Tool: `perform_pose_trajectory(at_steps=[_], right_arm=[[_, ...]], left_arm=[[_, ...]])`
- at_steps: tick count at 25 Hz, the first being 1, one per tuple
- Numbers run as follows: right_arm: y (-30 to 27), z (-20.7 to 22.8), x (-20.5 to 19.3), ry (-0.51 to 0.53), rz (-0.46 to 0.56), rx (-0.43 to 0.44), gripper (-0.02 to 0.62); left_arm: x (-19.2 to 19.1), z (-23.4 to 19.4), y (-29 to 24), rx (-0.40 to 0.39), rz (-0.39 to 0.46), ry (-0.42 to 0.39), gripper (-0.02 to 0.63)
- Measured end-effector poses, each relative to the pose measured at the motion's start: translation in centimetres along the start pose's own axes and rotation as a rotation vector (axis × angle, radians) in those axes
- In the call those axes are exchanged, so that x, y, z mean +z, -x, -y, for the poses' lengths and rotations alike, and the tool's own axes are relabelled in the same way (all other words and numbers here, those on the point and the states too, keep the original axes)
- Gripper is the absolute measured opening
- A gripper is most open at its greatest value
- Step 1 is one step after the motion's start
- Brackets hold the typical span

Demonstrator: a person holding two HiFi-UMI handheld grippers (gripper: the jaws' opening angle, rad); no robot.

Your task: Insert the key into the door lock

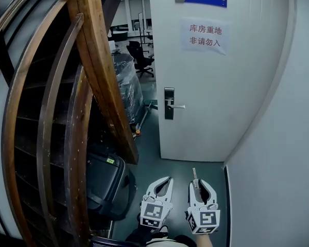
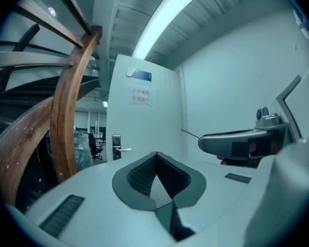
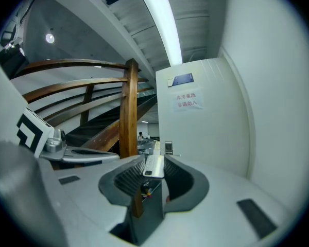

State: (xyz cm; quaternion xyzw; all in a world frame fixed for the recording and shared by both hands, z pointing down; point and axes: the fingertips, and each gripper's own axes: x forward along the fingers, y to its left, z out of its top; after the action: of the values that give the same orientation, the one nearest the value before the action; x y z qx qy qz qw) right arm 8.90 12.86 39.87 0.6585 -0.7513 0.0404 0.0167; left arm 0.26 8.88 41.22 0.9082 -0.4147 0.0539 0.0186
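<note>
Pressed together at their tips, the jaws of the left gripper (image 2: 156, 156) have nothing between them. The jaws of the right gripper (image 3: 153, 168) are pinching the key (image 3: 154, 164); its flat silver part stands between the dark ribbed pads and points forward, toward the door (image 3: 211, 122).

From the head view, both grippers are low in the picture and side by side, the left gripper (image 1: 165, 181) just beside the right gripper (image 1: 198, 183). The key (image 1: 194, 174) rises a little out of the right jaws as a thin metal blade. It is well apart from the door lock (image 1: 169, 103), which is a dark upright plate near the left edge of the white door (image 1: 216, 96). A silver handle (image 1: 177, 106) reaches to the right from this plate. Higher on the door hangs a paper notice (image 1: 205, 36) with red characters.

At the left, a curved wooden stair rail (image 1: 95, 71) goes up, and a black case (image 1: 107, 184) stands on the floor (image 1: 159, 171) beneath it.
</note>
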Motion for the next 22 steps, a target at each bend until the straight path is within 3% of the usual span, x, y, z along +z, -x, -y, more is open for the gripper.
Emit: perform_pose_trajectory(at_steps=[11,22], right_arm=[[-4.8,1.0,-1.4,-0.012,-0.043,-0.006,0.118],[-15.7,4.9,-0.6,-0.015,-0.027,0.083,0.119]], left_arm=[[-1.3,-2.7,-4.2,-0.001,-0.023,0.048,0.003],[-0.3,-7.7,-14.6,0.082,-0.031,0.020,0.003]])
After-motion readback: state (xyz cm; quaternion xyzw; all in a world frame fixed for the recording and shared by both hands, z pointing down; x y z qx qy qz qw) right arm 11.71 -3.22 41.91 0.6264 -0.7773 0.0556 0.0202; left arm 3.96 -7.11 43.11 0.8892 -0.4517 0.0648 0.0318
